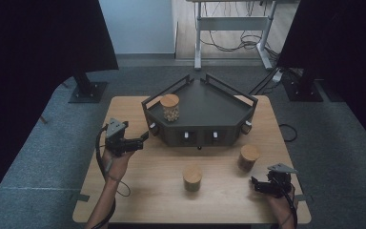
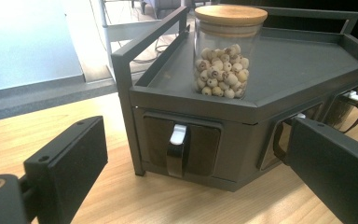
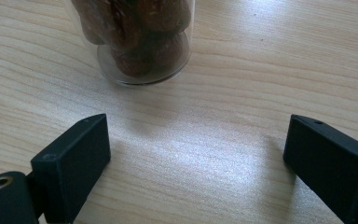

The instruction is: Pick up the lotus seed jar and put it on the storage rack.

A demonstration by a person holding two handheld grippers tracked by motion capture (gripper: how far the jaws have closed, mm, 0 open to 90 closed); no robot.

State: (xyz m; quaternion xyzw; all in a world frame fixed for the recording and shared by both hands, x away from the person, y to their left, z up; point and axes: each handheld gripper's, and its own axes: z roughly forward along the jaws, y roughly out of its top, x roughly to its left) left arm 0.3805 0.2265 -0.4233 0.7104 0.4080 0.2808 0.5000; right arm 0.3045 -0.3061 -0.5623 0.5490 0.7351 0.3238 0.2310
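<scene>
Wooden table [image 1: 138, 191]: brown-filled jar [image 3: 137, 37] just ahead of right hand-held gripper [image 3: 196, 158] (jaws apart).

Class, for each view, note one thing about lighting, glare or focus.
High view: dim, with dark corners, and the table is evenly lit. Left gripper view: bright window glare at upper left; the jar is sharp. Right gripper view: a pale sheen on the wood; the brown jar is soft.

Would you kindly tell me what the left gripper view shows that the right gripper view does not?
Left gripper view alone: the dark rack, a jar of pale beads on its top, and a drawer handle.

Right gripper view alone: the base of a jar of brown pieces, ahead of the open right gripper.

Shared: the wooden table and two black fingers, spread apart.
</scene>
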